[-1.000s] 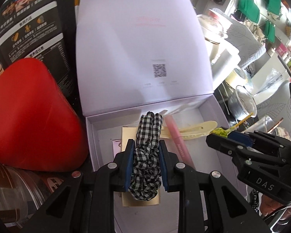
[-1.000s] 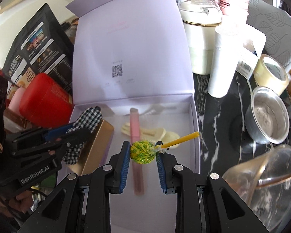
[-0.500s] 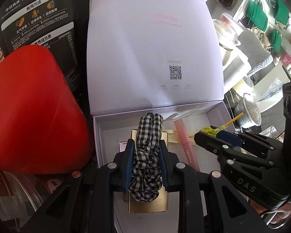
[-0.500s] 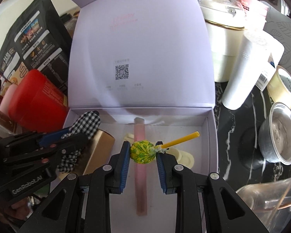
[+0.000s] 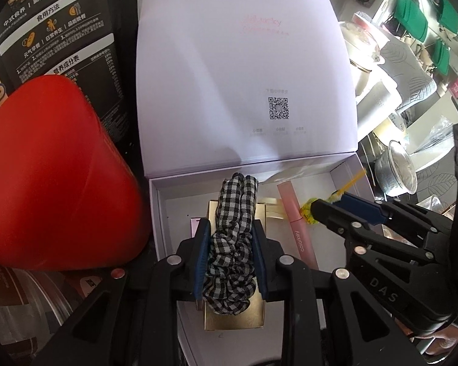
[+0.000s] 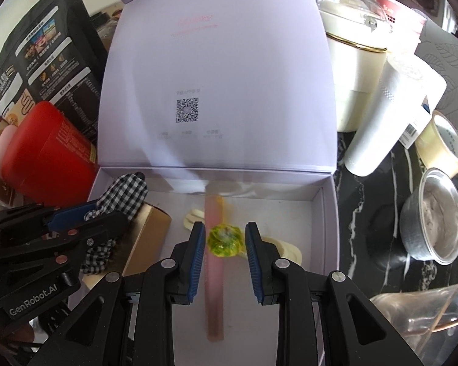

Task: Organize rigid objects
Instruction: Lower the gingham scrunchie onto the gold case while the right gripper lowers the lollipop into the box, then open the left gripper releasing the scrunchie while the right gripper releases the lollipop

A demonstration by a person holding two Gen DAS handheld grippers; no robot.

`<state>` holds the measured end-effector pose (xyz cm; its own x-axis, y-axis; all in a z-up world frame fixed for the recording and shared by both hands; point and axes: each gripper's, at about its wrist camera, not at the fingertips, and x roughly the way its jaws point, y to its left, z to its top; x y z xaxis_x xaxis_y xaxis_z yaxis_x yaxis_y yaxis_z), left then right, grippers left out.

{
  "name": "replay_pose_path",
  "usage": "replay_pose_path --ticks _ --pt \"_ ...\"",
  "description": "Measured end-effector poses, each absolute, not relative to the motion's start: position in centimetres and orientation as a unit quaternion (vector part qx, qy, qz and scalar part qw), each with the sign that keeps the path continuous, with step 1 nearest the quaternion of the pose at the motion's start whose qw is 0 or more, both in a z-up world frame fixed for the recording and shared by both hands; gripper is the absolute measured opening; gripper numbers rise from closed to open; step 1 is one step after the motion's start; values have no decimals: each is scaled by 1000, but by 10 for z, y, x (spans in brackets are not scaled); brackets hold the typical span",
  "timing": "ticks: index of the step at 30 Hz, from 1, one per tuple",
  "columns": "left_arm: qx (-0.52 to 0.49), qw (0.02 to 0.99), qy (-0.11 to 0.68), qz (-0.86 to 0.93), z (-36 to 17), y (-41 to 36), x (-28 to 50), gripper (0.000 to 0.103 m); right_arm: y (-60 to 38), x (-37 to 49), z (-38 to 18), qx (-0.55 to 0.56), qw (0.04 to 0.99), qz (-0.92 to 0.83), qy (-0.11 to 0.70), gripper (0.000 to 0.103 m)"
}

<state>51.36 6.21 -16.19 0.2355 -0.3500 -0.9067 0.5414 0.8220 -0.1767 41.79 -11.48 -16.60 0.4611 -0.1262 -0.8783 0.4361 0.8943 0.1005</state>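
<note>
An open lilac gift box [image 5: 158, 213] [image 6: 328, 213] holds a gold carton [image 5: 235, 320] [image 6: 149, 231], a pink tube [image 5: 296, 222] [image 6: 213, 289] and a cream hair clip [image 6: 287, 247]. My left gripper [image 5: 230, 225] [image 6: 107, 210] hovers over the gold carton. Its jaws are opening, and the pads still press a black-and-white checked scrunchie [image 5: 232, 262] [image 6: 128, 186]. My right gripper [image 6: 224, 228] [image 5: 317, 207] is over the pink tube. A blurred green-yellow lollipop [image 6: 224, 241] [image 5: 307, 215] sits loose between its pads, with a thin gap on each side.
A red canister [image 5: 52, 177] and a black food pouch [image 5: 55, 30] stand left of the box. To its right, on the black marble counter, are a white pot [image 6: 354, 61], a white tumbler [image 6: 390, 116], a tape roll [image 6: 442, 143], a steel bowl [image 6: 433, 216] and a glass jug [image 6: 421, 314].
Both grippers have come lower and further over the box. The lollipop's stick, which lay across the right finger, has swung away and the sweet has come loose. The scrunchie is still gripped.
</note>
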Motion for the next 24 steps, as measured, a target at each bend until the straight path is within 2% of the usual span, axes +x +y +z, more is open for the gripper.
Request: replay_pose_path --ticks 3,5,7,8,24 --pt "88 778 554 -284 -162 63 513 31 -113 418 -162 153 841 -170 491 33" --pt "87 777 555 -285 -161 63 512 43 -111 418 -159 150 842 -172 490 33" --pt "85 774 557 -290 -160 64 510 75 -108 415 -156 150 842 -174 489 32" --pt "83 775 556 -288 -159 65 509 79 -106 415 -156 150 841 -177 489 32" --pt "91 785 541 -287 -129 74 490 80 -97 389 -117 141 839 -200 485 32"
